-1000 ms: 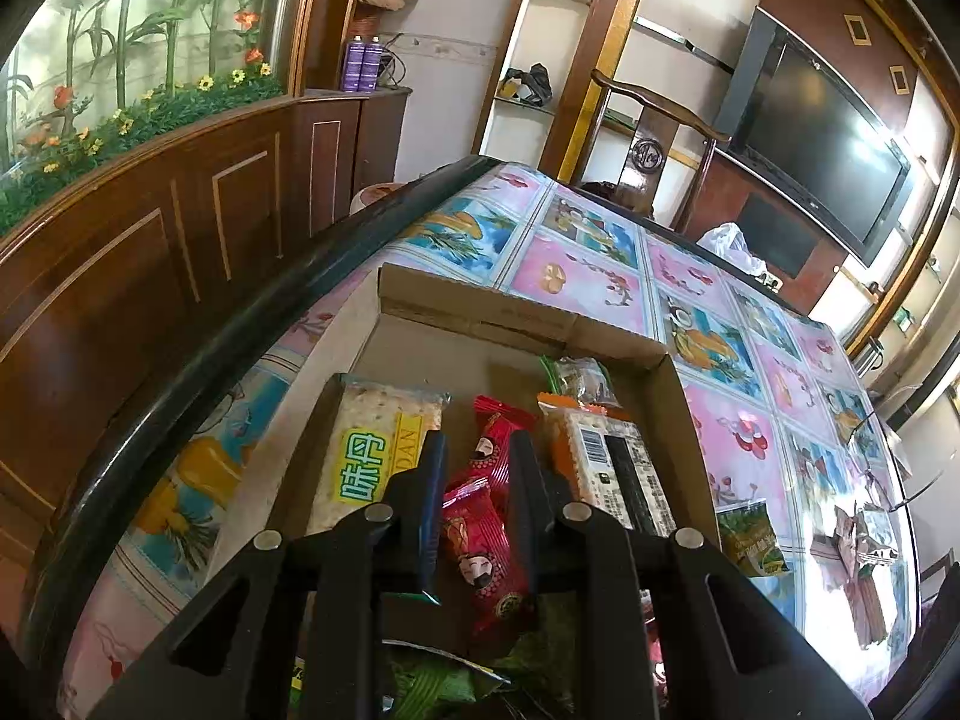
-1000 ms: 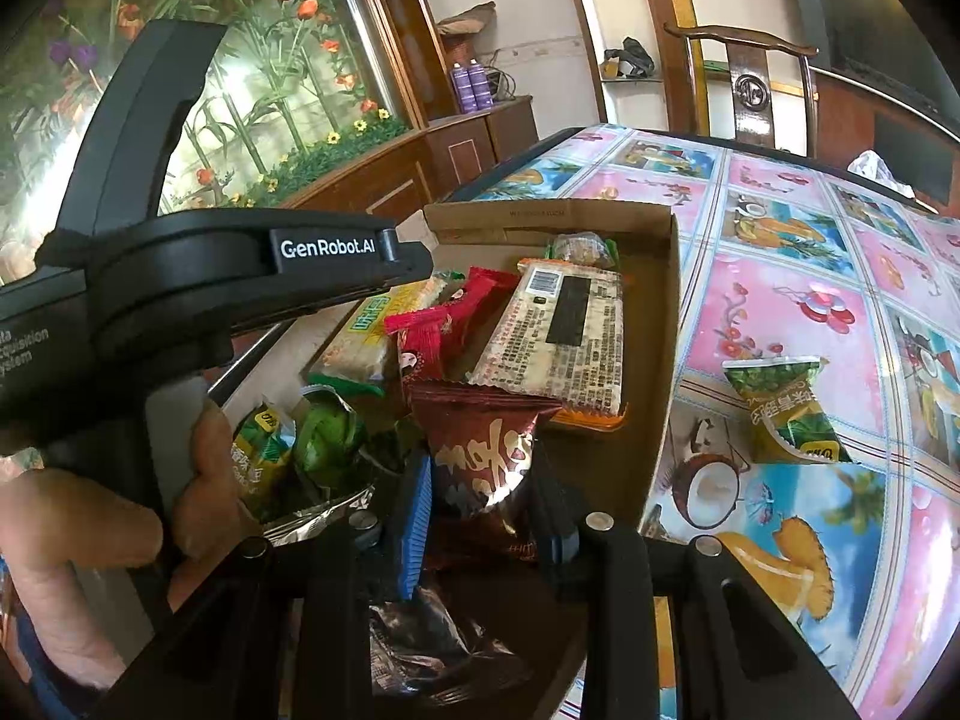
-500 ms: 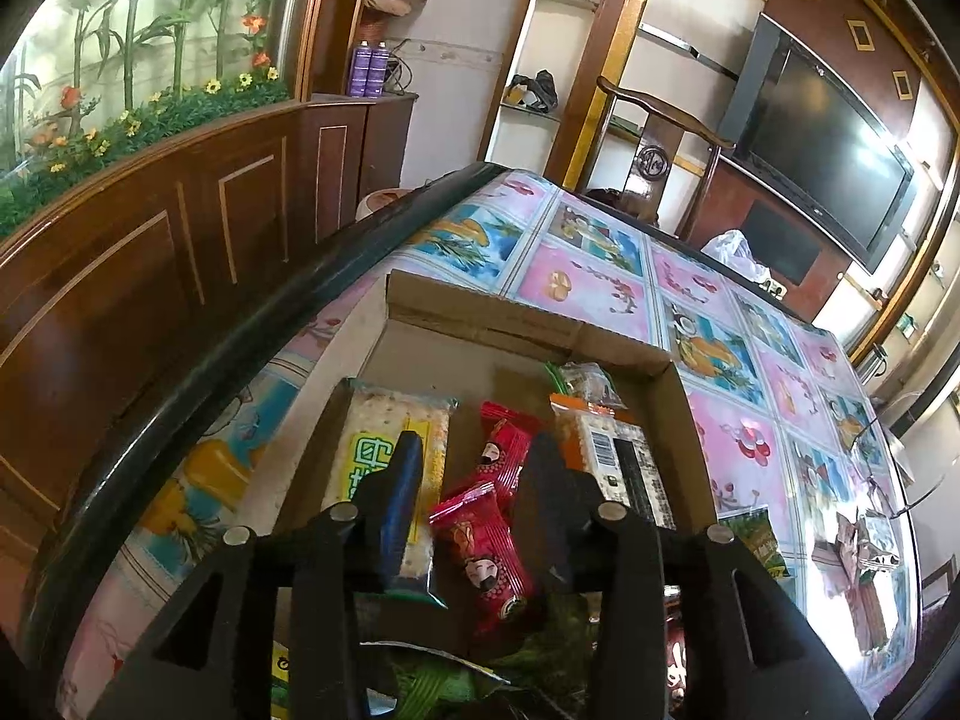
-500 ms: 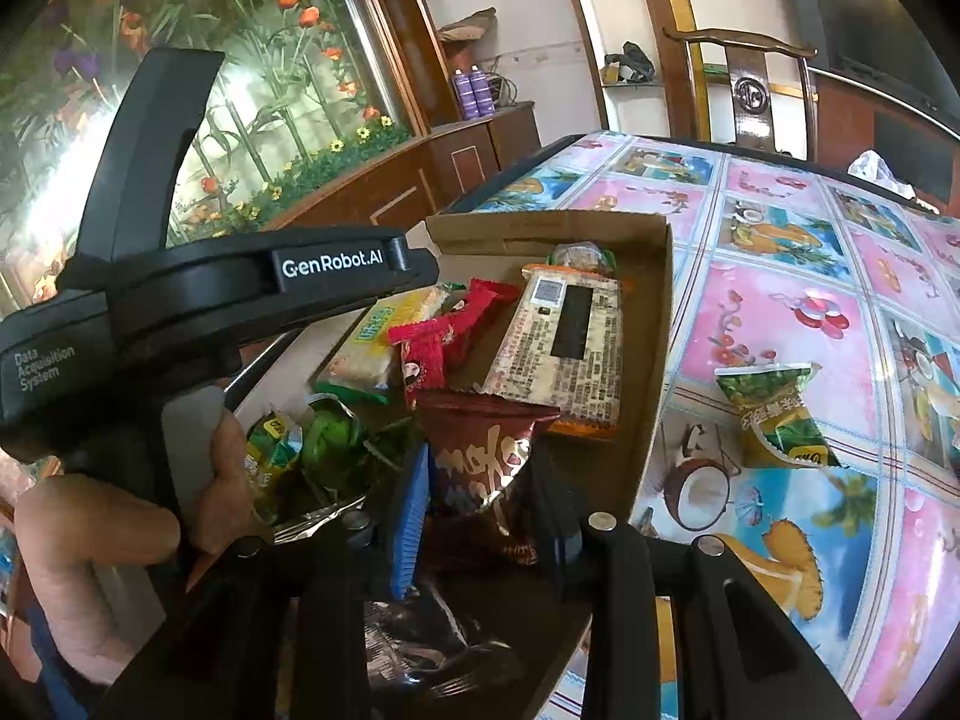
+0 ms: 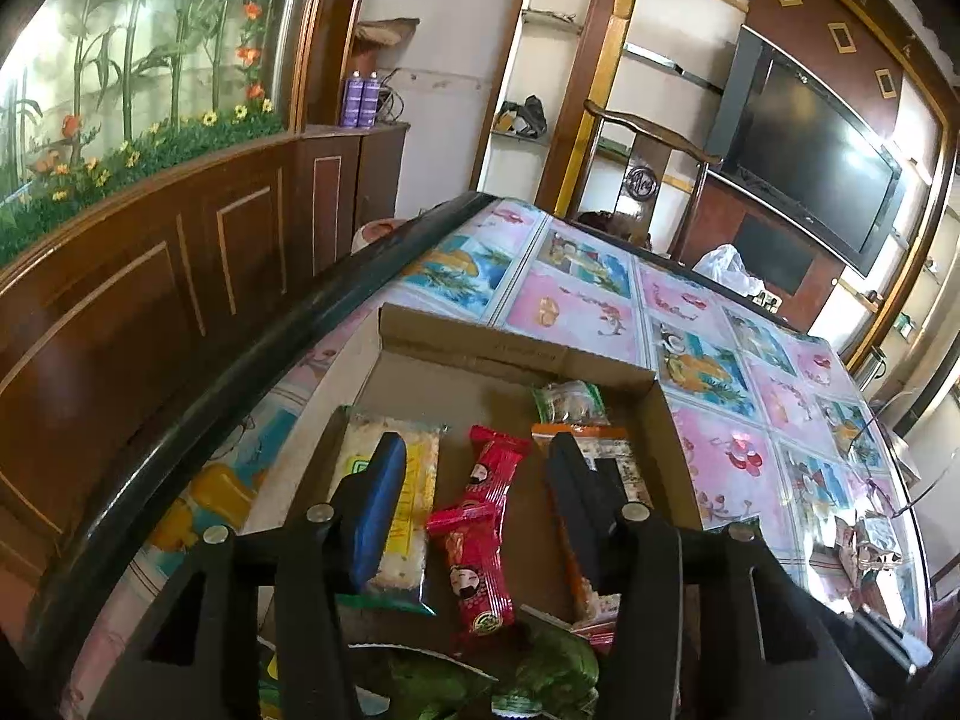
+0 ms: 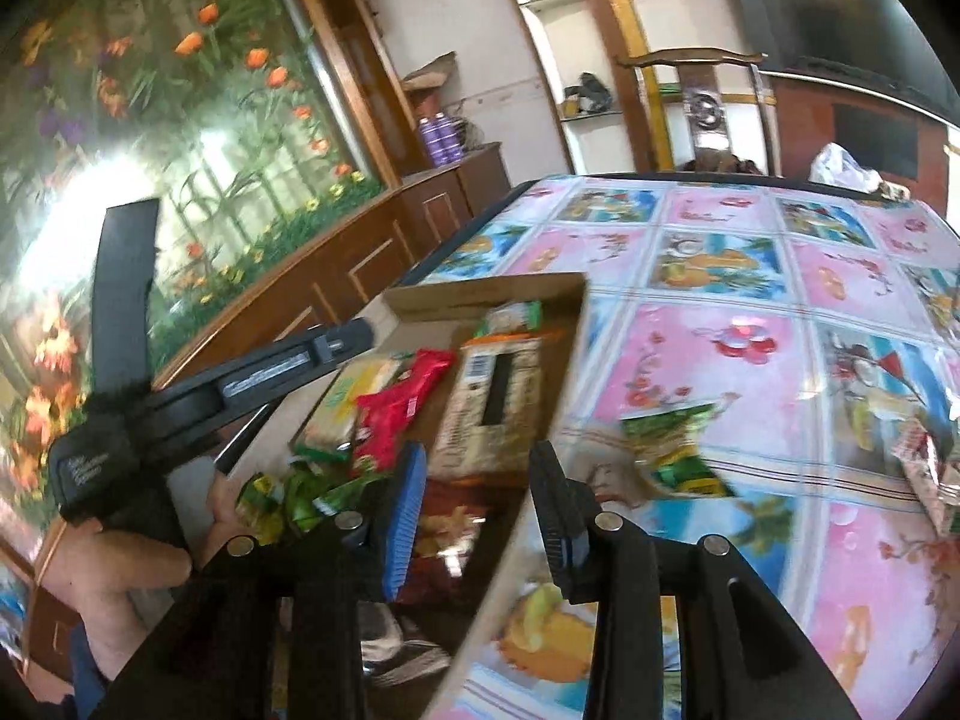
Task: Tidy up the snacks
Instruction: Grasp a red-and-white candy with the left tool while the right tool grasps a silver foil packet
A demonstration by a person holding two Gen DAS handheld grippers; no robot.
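A shallow cardboard box point(image 5: 516, 354) on the table holds snacks: a yellow cracker pack point(image 5: 414, 480), two red packets point(image 5: 480, 534), an orange-edged wafer pack point(image 5: 624, 462), a small green-white packet point(image 5: 570, 399) and green packets point(image 5: 540, 669) at the near end. My left gripper point(image 5: 474, 504) is open and empty above the red packets. My right gripper point(image 6: 477, 510) is open and empty above the box's point(image 6: 570, 324) near right rim, over a dark red-brown bag point(image 6: 447, 534). A green snack packet point(image 6: 678, 450) lies on the table to the right of the box.
The tablecloth point(image 6: 750, 276) has pink and blue picture squares. More wrapped snacks point(image 6: 927, 474) lie at the right edge. The table's dark rim point(image 5: 240, 396) runs along the left, with a wooden cabinet beyond. A chair point(image 5: 654, 180) stands at the far end.
The left gripper opened, lifted and pulled back from the red packets. The right gripper let go of the dark red-brown bag into the box, opened, and shifted right.
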